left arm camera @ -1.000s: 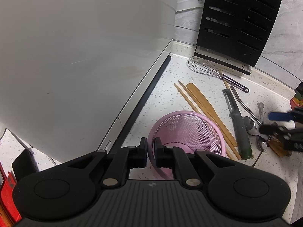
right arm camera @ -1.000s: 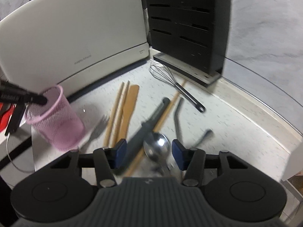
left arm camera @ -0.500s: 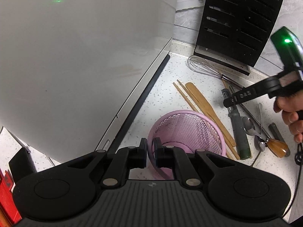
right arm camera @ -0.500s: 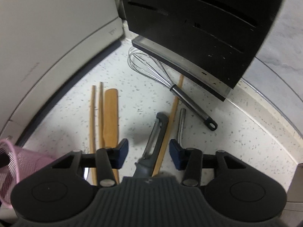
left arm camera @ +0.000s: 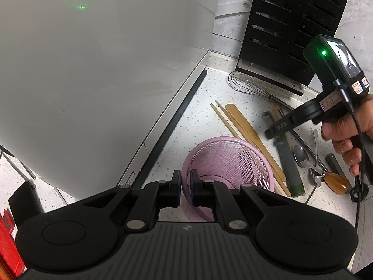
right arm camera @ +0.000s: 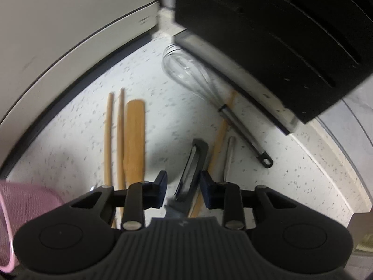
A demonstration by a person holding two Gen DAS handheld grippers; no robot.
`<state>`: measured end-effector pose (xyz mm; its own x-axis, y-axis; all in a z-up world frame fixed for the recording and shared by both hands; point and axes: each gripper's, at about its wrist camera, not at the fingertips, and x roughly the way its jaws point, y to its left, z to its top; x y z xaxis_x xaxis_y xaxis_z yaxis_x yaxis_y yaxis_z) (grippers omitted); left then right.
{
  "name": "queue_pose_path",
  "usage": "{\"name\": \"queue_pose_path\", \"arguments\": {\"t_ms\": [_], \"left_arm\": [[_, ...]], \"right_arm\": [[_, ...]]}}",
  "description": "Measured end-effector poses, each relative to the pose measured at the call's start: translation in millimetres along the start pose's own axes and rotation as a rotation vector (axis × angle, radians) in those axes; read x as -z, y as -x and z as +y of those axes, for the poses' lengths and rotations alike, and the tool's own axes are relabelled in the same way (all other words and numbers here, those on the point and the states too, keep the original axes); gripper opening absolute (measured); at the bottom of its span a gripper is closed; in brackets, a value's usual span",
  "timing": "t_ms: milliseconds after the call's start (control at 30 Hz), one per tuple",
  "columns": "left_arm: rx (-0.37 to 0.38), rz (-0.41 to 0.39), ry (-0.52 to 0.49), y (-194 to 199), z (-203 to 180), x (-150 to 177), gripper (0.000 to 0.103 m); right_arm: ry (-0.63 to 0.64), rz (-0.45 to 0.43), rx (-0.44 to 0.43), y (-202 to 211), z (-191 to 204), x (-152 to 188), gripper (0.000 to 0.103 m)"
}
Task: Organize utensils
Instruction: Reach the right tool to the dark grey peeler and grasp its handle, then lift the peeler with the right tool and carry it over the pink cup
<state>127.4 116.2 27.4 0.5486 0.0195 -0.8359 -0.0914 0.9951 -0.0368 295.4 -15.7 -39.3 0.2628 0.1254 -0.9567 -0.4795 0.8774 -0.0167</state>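
Closing right gripper (right arm camera: pixel 183 190) around peeler (right arm camera: pixel 190 175), no contact yet; left gripper (left arm camera: pixel 185 187) clamps empty pink basket (left arm camera: pixel 227 161) rim; every utensil lies on countertop (left arm camera: pixel 198 116).

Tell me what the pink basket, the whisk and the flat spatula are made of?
Pink basket: looks like painted metal mesh, though plastic is possible; fine see-through holes, smooth rim. Whisk: shiny metal; thin silvery wire loops, steel-looking handle. Flat spatula: wood or bamboo; matte tan surface.
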Motion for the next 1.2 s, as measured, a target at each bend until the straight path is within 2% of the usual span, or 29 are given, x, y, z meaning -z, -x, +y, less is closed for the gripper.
{"name": "queue_pose_path", "arguments": {"t_ms": [33,100,400,600,700,767,967,1200], "left_arm": [[0.001,-0.001,0.000,0,0,0,0.008],[0.000,-0.002,-0.001,0,-1,1,0.008],[0.002,0.003,0.001,-1,-1,1,0.008],[0.001,0.003,0.001,-2,-2,0,0.008],[0.000,0.003,0.001,-2,-2,1,0.008],[0.004,0.003,0.005,-2,-1,1,0.008],[0.035,0.009,0.036,-3,5,0,0.008],[0.030,0.008,0.032,-2,4,0,0.008]], "right_arm": [[0.003,0.007,-0.048,1,2,0,0.020],[0.009,-0.005,-0.078,3,7,1,0.018],[0.011,0.011,-0.051,-2,7,-2,0.018],[0.082,0.008,-0.051,-5,12,-3,0.025],[0.091,-0.006,-0.042,-5,15,-4,0.015],[0.090,-0.012,-0.040,-5,15,-3,0.014],[0.043,-0.072,-0.076,2,6,6,0.013],[0.008,-0.218,-0.125,35,-2,22,0.013]]}}
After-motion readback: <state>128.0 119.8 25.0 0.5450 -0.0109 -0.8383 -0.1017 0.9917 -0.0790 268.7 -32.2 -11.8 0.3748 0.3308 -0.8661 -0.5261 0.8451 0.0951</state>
